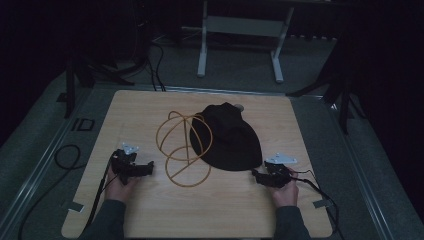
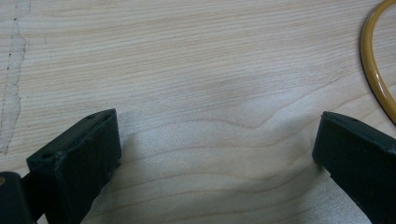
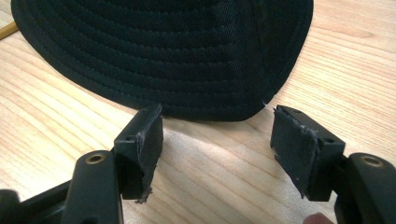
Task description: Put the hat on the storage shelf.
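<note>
A: Where's the hat (image 1: 227,137)?

B: On the bench (image 1: 140,107), right of centre, brim toward the near side. Its left edge overlaps the wire frame (image 1: 182,145).

A: And the right gripper (image 1: 261,176)?

B: Just near of the brim. Its fingers (image 3: 140,144) stand wide apart with bare wood between them; they hold nothing.

A: The left gripper (image 1: 145,169)?

B: At the near left, beside the frame, fingers (image 2: 77,163) spread wide over bare bench, empty.

A: Any writing?

B: None that I can read.
</note>
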